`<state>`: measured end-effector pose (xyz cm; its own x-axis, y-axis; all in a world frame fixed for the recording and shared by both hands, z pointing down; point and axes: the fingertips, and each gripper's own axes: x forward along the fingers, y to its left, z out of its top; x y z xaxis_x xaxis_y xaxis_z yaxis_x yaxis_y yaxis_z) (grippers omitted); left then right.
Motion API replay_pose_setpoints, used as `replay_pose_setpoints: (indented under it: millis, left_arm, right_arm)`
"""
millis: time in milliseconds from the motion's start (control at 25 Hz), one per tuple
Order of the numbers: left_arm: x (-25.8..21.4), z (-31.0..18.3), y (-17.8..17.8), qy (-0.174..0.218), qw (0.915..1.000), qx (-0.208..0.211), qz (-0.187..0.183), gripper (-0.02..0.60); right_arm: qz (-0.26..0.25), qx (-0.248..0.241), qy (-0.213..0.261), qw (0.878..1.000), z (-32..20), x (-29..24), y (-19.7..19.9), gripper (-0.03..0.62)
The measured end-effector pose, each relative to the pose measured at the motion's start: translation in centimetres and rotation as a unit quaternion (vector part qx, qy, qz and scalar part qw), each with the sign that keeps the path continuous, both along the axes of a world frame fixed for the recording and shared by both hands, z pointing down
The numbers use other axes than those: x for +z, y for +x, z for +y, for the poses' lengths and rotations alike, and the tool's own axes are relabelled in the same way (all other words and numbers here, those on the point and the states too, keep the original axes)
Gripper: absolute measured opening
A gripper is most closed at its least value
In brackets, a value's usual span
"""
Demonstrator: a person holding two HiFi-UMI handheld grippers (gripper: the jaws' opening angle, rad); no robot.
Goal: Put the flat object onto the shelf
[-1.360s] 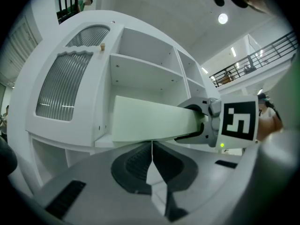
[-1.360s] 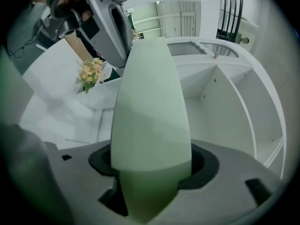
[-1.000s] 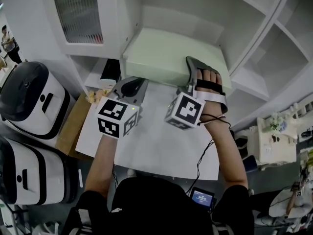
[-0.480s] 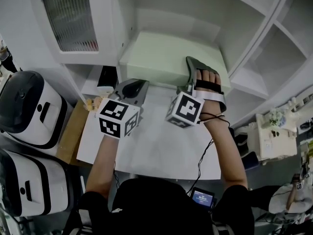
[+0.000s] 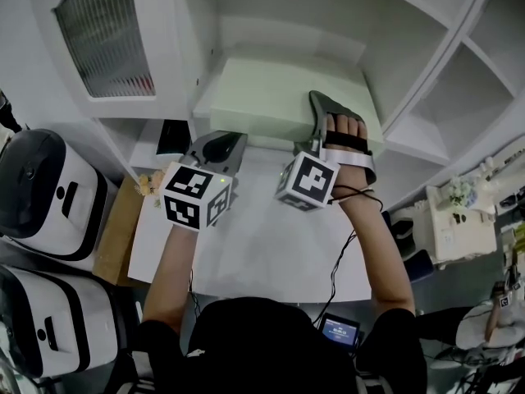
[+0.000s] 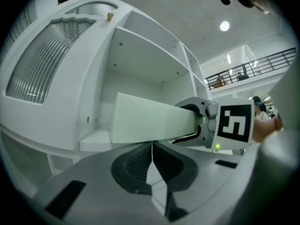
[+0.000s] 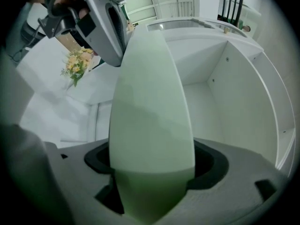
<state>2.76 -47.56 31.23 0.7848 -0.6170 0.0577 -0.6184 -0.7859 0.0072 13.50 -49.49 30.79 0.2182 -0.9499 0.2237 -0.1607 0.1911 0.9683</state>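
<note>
The flat object is a pale green box (image 5: 279, 97) lying flat on the white cabinet's shelf (image 6: 93, 139), its front edge sticking out a little over the table. My right gripper (image 5: 317, 125) reaches round the box's right front corner, one jaw above and one below. In the right gripper view the box (image 7: 152, 102) fills the gap between the wide-spread jaws of that gripper (image 7: 152, 172), which no longer clamp it. My left gripper (image 5: 220, 148) hovers just below the box's front edge, shut and empty; in its own view the jaws (image 6: 152, 153) meet along a seam.
A white table (image 5: 262, 245) lies under both grippers. A ribbed-glass cabinet door (image 5: 107, 35) stands left of the shelf, and open side shelves (image 5: 459, 105) to its right. Two white-and-black appliances (image 5: 41, 187), a brown board (image 5: 115, 220) and small flowers (image 5: 148, 185) sit at the left.
The head view has drifted, sliding the cabinet and appliances leftward in frame. The box stays on the shelf, and both grippers keep almost the same places.
</note>
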Motion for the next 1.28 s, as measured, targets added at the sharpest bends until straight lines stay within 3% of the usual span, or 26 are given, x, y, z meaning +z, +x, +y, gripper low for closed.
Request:
replay_pose_setpoints:
  millis: [1280]
  left_arm:
    - [0.4,-3.1,1.2,-0.011,0.9989,0.039,0.025,0.008]
  right_arm:
    - [0.034,0.022,-0.025,0.999,-4.1,1.4,2.0,0.42]
